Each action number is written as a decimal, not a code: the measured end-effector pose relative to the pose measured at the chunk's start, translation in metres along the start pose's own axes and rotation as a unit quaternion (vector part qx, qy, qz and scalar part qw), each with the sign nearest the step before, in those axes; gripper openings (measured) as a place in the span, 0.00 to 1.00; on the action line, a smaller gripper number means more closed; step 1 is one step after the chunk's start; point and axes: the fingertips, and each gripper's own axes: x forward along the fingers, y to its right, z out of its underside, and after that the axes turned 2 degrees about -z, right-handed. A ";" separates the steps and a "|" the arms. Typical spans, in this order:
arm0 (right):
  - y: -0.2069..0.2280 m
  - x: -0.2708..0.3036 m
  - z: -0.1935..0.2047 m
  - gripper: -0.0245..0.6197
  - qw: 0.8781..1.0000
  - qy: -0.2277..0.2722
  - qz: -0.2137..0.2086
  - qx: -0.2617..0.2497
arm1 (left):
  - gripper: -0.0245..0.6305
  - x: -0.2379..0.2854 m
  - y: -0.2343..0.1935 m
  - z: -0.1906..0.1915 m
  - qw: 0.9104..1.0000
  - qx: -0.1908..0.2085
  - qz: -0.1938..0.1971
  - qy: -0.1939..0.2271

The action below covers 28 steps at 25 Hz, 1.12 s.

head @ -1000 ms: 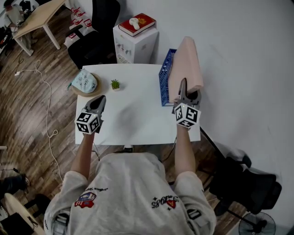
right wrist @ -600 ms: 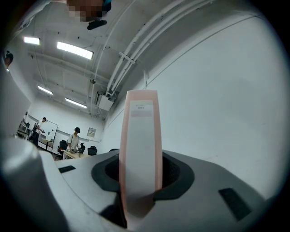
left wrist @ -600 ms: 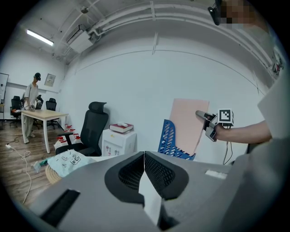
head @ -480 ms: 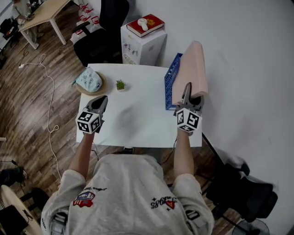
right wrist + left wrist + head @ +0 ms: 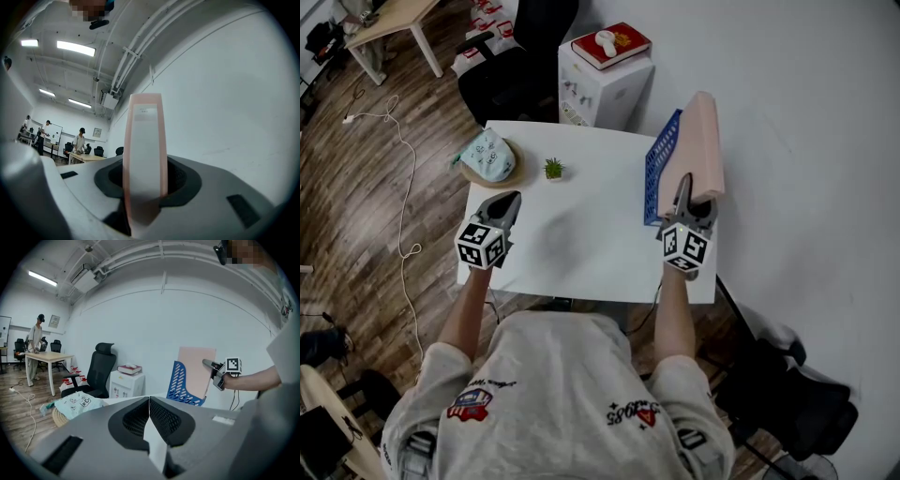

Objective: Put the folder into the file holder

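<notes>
Folder (image 5: 701, 141): upright at the table's (image 5: 581, 239) 2 o'clock corner, not yet seated.

Left to right:
- Left gripper (image 5: 508, 199), 9 o'clock: tongs pressed together, empty, parked clear.
- File holder (image 5: 661, 169), 2 o'clock: just left of the folder, contact unclear.
- Right gripper (image 5: 685, 183): pinches the folder's near edge low down, likely to keep it vertical for the slot.

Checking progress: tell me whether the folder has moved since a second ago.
Yes. The folder has sunk slightly against the holder.
</notes>
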 end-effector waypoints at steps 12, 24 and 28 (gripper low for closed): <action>0.001 0.003 0.035 0.29 0.999 -0.029 0.010 0.011 | 0.05 0.011 -0.006 0.002 1.000 -0.002 0.008 -0.004; -0.007 0.000 0.078 0.31 0.994 -0.107 -0.007 0.008 | 0.05 0.009 -0.004 0.000 1.000 -0.003 0.012 -0.002; -0.010 -0.006 0.094 0.32 0.991 -0.134 -0.018 0.010 | 0.05 0.006 -0.001 0.001 1.000 -0.005 0.014 0.001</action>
